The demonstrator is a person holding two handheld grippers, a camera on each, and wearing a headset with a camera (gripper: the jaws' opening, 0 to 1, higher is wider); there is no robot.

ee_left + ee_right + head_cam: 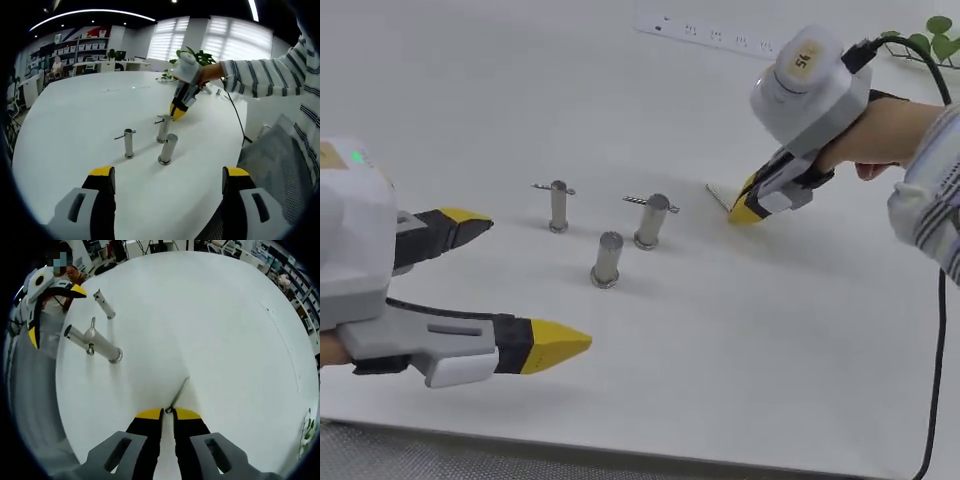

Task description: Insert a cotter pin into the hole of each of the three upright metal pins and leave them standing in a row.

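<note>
Two states: right hand-held gripper (167, 413) nips cotter pin (179, 390) on desk (210, 315); left hand-held gripper (535, 282) wide open, empty.

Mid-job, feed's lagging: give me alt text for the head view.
The right tool, tips down on the white table, pinches the end of a thin loose metal cotter pin. Left of it stand three short upright steel pins: the rear-left pin and rear-right pin carry cotter pins, the front pin is bare. The left tool hovers open, lower left.
</note>
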